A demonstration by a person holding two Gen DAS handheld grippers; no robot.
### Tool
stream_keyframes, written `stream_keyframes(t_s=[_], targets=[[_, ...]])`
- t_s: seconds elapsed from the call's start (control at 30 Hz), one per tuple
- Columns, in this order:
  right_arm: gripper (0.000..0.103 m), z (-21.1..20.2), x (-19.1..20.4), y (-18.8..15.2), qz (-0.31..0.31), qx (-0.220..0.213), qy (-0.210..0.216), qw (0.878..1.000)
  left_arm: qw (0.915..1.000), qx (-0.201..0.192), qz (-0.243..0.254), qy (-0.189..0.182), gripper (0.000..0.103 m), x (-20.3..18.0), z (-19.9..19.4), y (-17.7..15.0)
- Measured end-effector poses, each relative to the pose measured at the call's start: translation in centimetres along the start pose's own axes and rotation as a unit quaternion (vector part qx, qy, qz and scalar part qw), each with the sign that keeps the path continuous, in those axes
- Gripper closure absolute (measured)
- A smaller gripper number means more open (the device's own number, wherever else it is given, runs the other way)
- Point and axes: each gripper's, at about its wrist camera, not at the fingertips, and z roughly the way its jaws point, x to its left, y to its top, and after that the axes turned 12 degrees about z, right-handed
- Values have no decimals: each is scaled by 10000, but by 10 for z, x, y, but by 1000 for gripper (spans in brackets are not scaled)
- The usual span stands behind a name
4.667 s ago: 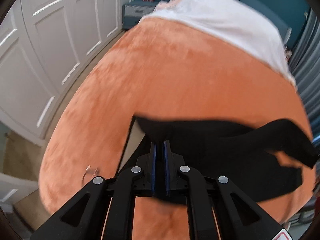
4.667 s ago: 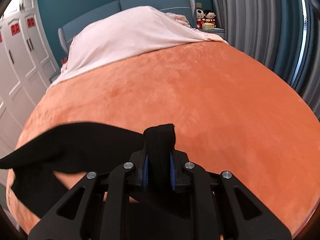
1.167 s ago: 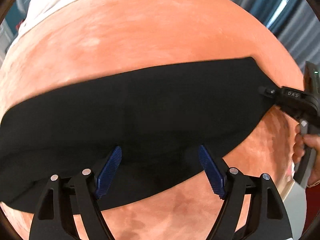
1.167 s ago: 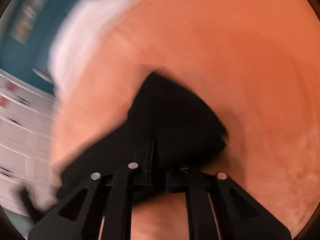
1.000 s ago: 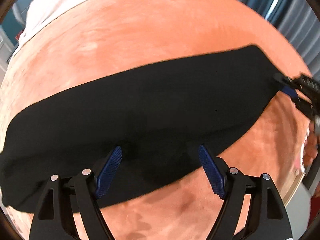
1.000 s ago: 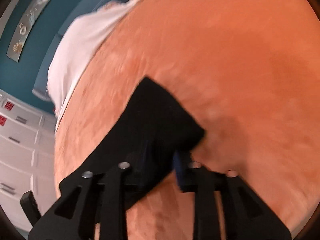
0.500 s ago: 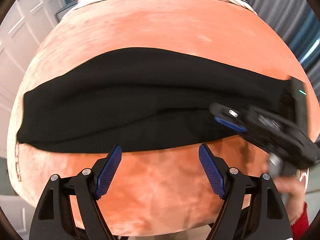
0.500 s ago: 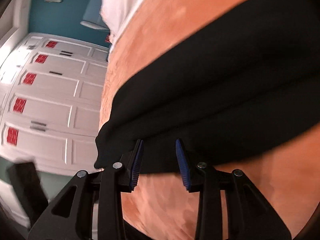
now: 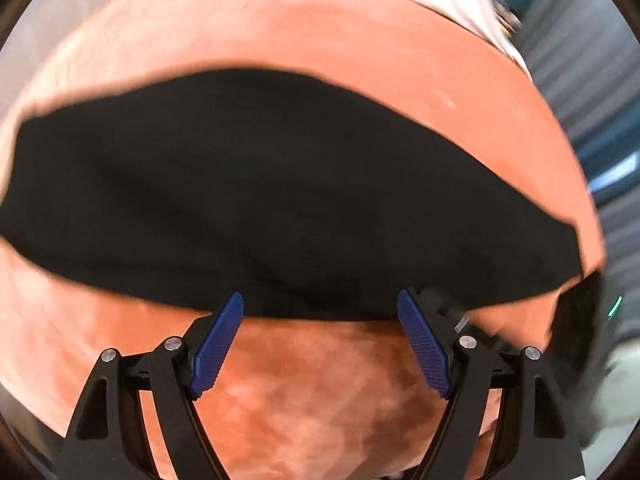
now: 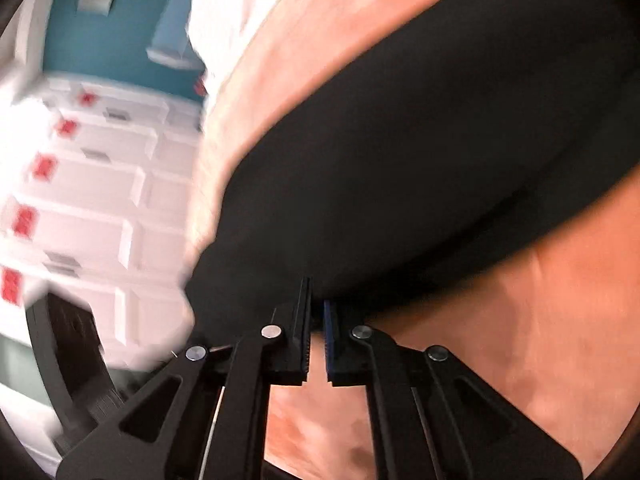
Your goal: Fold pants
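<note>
An orange blanket covers the bed, and the black pants lie stretched across it in one long flat band. A white wardrobe stands off to the side. The left gripper hovers at the pants' near edge, its jaws spread wide with nothing between them. The right gripper sits at the near hem, jaws almost together; whether they pinch the cloth I cannot tell.

Bright daylight, heavy motion blur, fisheye bending and dark vignette at edges.
</note>
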Motion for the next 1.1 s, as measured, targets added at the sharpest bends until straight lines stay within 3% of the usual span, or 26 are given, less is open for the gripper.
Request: stream_keyframes(t_s=[0.03, 0.13, 0.2, 0.23, 0.27, 0.37, 0.43, 0.53, 0.6, 0.83, 0.93, 0.97, 1.1], targets=[[96, 5, -7, 0, 41, 63, -131, 9999, 9997, 30, -222, -36, 26, 11, 5, -2], [92, 0, -19, 11, 631, 92, 227, 9977, 9976, 18, -671, 194, 26, 39, 13, -2], [90, -8, -15, 18, 498, -8, 198, 9986, 9957, -16, -844, 378, 26, 53, 12, 1], [87, -11, -14, 20, 502, -61, 190, 9985, 9952, -43, -910, 363, 26, 59, 12, 3], [77, -11, -14, 22, 591, -55, 242, 9979, 9945, -81, -981, 353, 27, 64, 12, 5], [74, -9, -10, 15, 694, 201, 422, 9965, 9938, -152, -1037, 366, 47, 75, 2, 9], [74, -7, 0, 3, 569, 361, 498, 9965, 9933, -247, -1087, 319, 47, 88, -15, 6], [74, 21, 27, -18, 260, 758, 520, 9954, 9921, -347, -1058, 569, 43, 110, -40, 0], [74, 44, 38, -30, 283, 936, 560, 9936, 9917, -339, -1029, 692, 33, 125, -51, 0], [73, 110, 79, -49, 107, 1068, 483, 9931, 9863, -549, -1101, 1096, 26, 168, -96, -16], [79, 125, 83, -52, 258, 935, 522, 9939, 9864, -551, -1095, 1094, 26, 177, -104, -25], [95, 123, 83, -55, 245, 945, 546, 9937, 9866, -571, -1075, 1087, 26, 179, -108, -27], [97, 118, 103, -92, -245, 1421, 684, 9872, 9869, -672, -1005, 1068, 26, 180, -117, -36]])
